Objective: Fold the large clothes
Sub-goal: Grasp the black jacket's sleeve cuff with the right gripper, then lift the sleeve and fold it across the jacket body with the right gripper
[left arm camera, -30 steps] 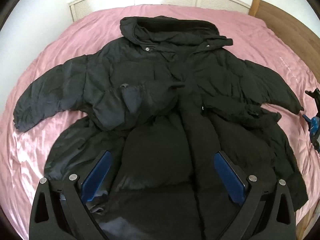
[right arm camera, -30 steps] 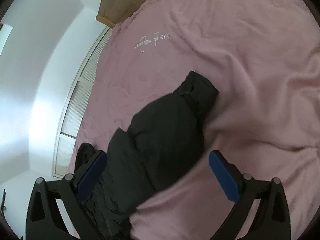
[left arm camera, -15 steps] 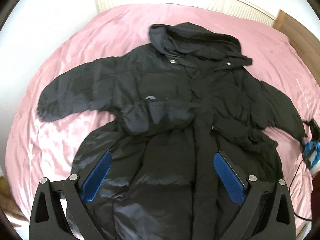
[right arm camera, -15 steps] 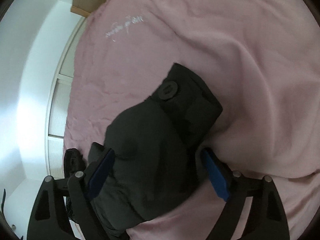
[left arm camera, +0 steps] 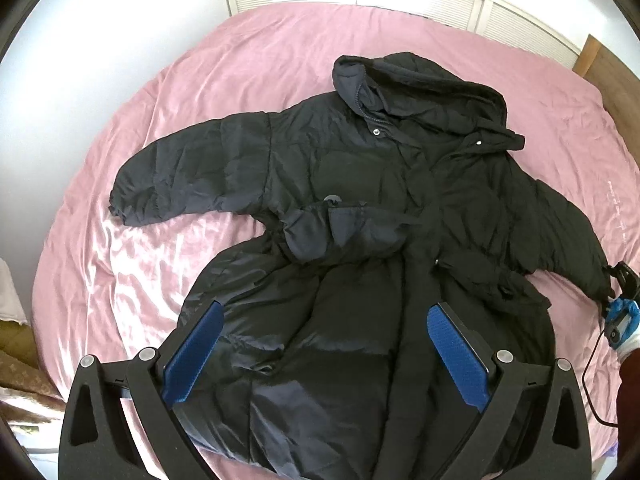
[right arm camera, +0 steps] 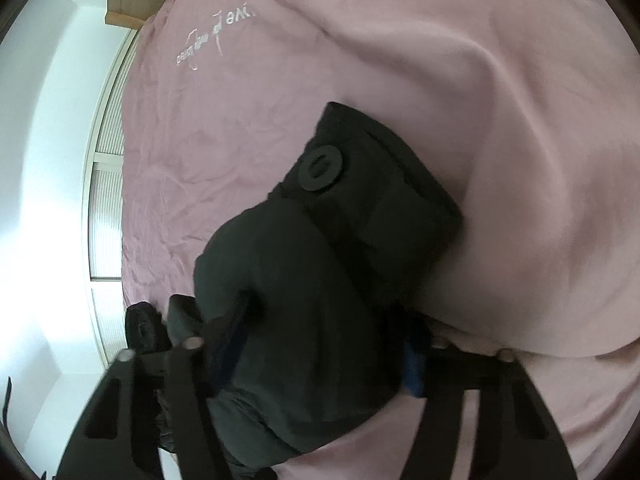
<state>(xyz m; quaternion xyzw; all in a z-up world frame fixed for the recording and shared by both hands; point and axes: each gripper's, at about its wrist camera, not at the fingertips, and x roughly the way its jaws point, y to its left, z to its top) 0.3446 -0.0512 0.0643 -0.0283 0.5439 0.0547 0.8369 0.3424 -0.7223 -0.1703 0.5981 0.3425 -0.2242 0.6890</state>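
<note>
Compared with a second ago, the left tongs are higher over the bed, so the whole coat now fits in their view and looks smaller. More of the pink cover shows on the left side. The right tongs have come closer to the sleeve, and their jaws have just been closing, with the sleeve between them. Now the blue pads are almost hidden by the black fabric and press on the sleeve from both sides, so the right tongs hold it. The cuff with its round button lies beyond the fingertips on the cover.

The left tongs are wide and hold nothing. The lower part of the coat appears between their fingers, but I cannot tell if they touch it. The coat lies flat on the bed, the hood far from the tongs, sleeves spread to both sides.
</note>
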